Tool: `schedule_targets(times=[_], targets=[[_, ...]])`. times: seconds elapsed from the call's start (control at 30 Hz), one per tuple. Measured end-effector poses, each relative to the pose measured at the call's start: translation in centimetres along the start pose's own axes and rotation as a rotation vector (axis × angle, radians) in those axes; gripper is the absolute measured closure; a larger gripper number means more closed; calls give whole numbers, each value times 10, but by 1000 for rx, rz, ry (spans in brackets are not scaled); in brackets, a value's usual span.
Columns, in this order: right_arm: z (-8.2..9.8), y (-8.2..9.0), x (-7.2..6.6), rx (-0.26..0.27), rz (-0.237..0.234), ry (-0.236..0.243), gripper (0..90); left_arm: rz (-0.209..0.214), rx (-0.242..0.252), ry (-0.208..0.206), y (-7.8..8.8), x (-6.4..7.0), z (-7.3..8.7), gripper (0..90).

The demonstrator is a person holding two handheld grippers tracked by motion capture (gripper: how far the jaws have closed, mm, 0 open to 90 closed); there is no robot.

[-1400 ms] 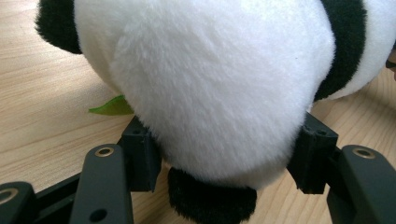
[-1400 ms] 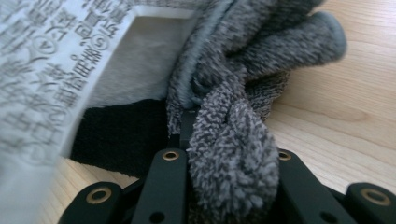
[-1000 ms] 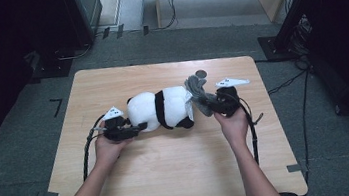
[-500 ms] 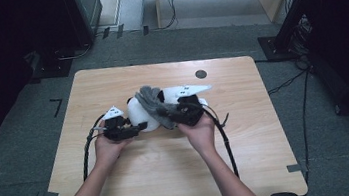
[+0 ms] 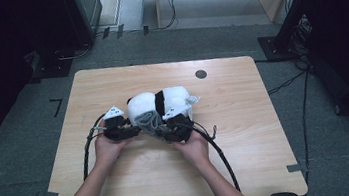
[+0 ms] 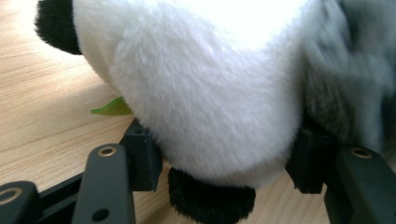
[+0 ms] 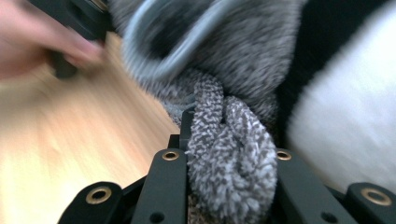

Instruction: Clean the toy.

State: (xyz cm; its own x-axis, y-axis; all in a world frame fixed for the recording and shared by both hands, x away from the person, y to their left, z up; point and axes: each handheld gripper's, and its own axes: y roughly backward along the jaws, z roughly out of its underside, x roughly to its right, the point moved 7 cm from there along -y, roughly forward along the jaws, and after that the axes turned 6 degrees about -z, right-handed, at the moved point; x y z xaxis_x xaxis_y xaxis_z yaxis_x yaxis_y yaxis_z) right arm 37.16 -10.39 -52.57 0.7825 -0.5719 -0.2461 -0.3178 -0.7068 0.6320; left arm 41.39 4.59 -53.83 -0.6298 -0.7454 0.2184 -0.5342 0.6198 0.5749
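Plush panda (image 6: 205,88) cropped at top edge, hand (image 7: 42,42) motion-blurred, grey sock (image 7: 229,154) partly smeared

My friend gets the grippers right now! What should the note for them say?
Left gripper: jaws clamped on the white end of the panda plush, which lies mid-table.
Right gripper: shut on a bunch of the grey knit cloth, held against the panda's near side beside the left gripper.
Table: wooden.
Done: panda pinned, cloth brought to it.
Left: probably getting the cloth onto the panda; how far on it is cannot be told yet.
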Motion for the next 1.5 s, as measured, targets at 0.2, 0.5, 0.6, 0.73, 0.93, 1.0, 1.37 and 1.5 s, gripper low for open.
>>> schedule_targets(times=[0.2, 0.5, 0.6, 0.73, 0.93, 1.0, 1.37, 1.5], targets=[[14, 16, 12, -27, 2, -29, 779, -2, -16, -10, 1, 0, 1, 416], [43, 54, 40, -73, 44, -96, 779, 0, -20, 6, 0, 1, 0, 424], [48, 67, 48, -69, 72, -111, 779, 0, -20, 7, 0, 1, 0, 424], [50, 78, 57, -65, 98, -129, 778, -1, -20, 6, 0, 1, 0, 423], [57, 89, 70, -49, 122, -180, 778, 1, -20, 7, 0, 1, 0, 421], [60, 92, 74, -49, 136, -202, 778, 1, -21, 7, 0, 1, 0, 421], [57, 104, 58, -88, 39, -120, 783, 1, -17, 10, 0, 0, 1, 416], [51, 92, 33, -112, -51, -40, 783, 0, -12, 8, 0, -1, 1, 415]])
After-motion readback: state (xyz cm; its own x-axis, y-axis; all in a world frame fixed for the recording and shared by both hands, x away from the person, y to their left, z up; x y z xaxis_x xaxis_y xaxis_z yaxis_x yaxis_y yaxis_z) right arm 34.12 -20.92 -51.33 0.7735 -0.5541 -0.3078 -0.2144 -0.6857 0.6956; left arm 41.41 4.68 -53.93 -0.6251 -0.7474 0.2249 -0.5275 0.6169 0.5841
